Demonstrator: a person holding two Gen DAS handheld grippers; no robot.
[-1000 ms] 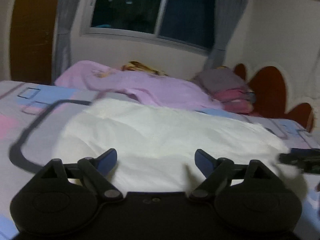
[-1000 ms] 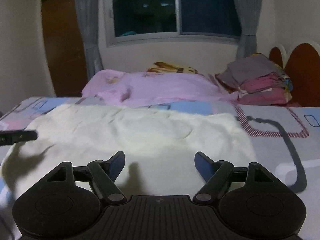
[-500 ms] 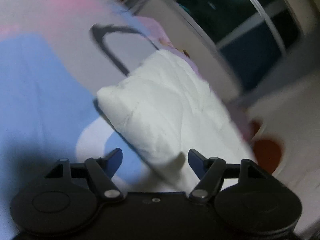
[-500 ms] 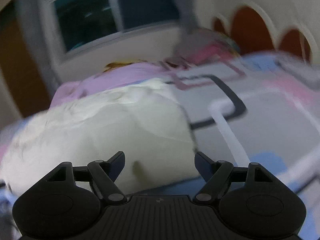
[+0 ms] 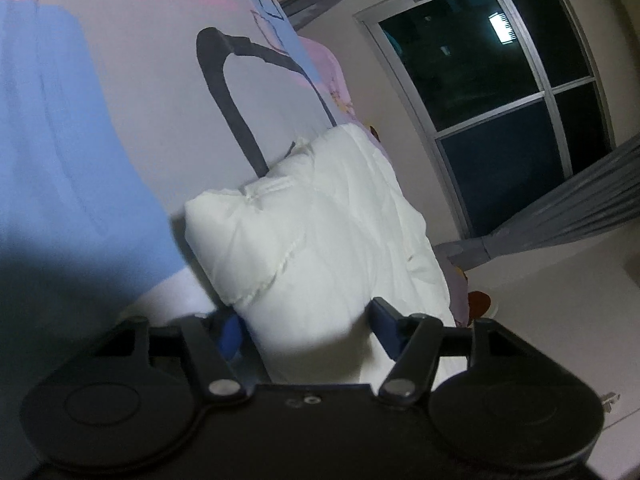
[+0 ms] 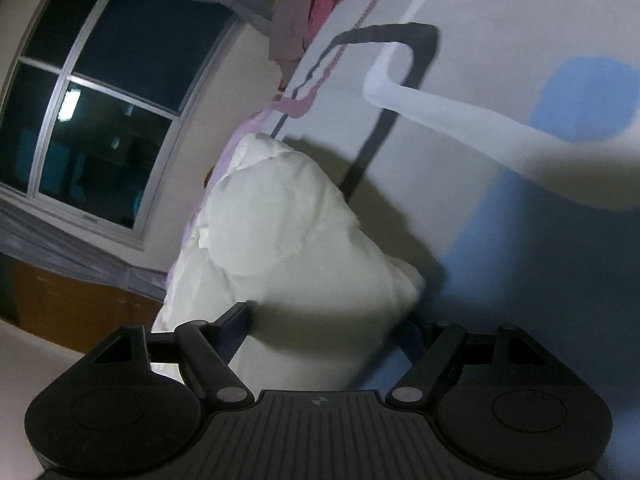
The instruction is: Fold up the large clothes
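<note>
A white padded garment [image 5: 320,220] lies folded on the patterned bedsheet [image 5: 120,100]. In the left wrist view, rolled on its side, one thick corner of it sits between the fingers of my left gripper [image 5: 308,326]; the jaws are closing on that corner and the blue pads stand at its two sides. In the right wrist view, rolled the other way, the garment's [image 6: 280,220] opposite corner reaches in between the fingers of my right gripper [image 6: 324,330], which stands open and wide around the cloth.
A pink blanket [image 5: 332,76] lies bunched beyond the garment, near the wall under the dark window [image 5: 500,80]. A stack of folded clothes [image 6: 304,20] sits at the head of the bed. The bedsheet [image 6: 500,200] extends bare beside the garment.
Both grippers have rolled onto their sides and dropped to the garment's two ends. Each now has a corner of the cloth between its fingers, and the left jaws have narrowed.
</note>
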